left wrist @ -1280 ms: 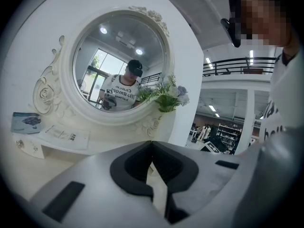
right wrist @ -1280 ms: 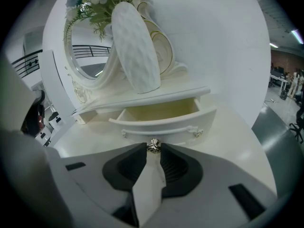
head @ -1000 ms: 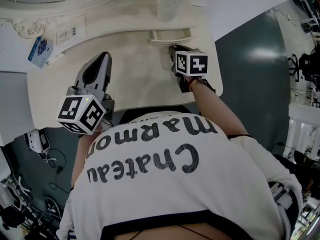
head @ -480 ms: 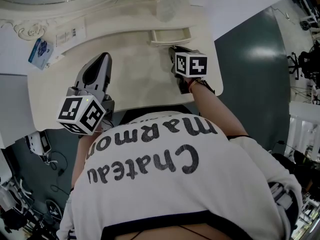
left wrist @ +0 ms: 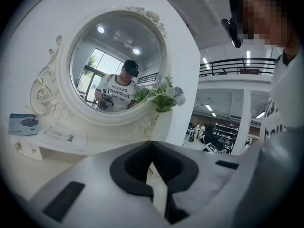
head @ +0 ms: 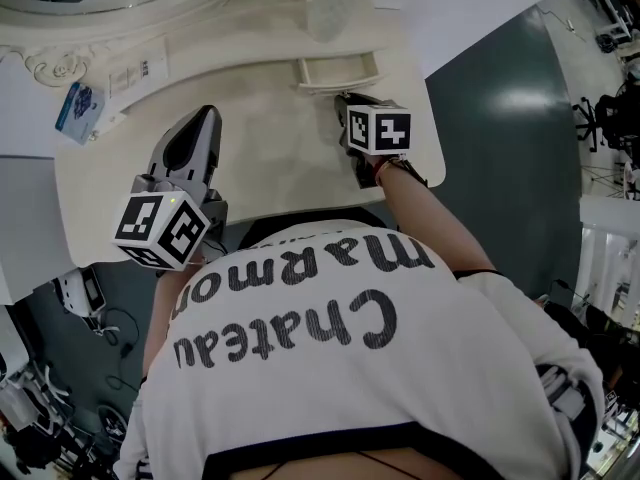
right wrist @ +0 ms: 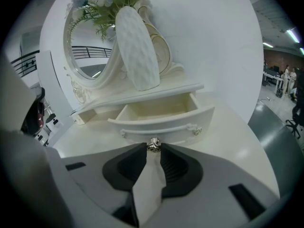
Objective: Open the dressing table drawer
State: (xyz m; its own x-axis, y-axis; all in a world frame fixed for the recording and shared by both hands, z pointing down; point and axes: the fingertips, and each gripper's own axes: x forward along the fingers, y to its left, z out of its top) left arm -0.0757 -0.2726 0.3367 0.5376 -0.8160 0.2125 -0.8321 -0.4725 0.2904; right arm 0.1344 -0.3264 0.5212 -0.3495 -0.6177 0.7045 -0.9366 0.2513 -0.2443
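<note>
The drawer point(right wrist: 159, 112) stands pulled partway out from under a low shelf point(right wrist: 166, 91) at the rear right of the dressing-table surface point(right wrist: 228, 127), inside bare. Its small metal knob point(right wrist: 153, 144) is pinched betw. the tips of the right tool point(right wrist: 153, 149), which angles down at the drawer front from the person's side.

Vs. a sec. ago, next to nothing has changed. Drawer is no further out and the right tool has the same grip on the knob. The left tool point(left wrist: 152, 143) sits parked over the surface's left half, tips pressed together on nothing, aimed at the round mirror point(left wrist: 116, 65).

Judgement: opening looks largely done; what's left is a further pull or letting go of the knob.

Around: a white dimpled vase point(right wrist: 137, 49) w/ flowers point(right wrist: 102, 6) sits on the shelf right above the drawer, and a blue packet point(head: 80, 103) lies far left. Nothing lies on the surface in front of the drawer. Only the person's own arm point(head: 425, 213) is in the pull line.
</note>
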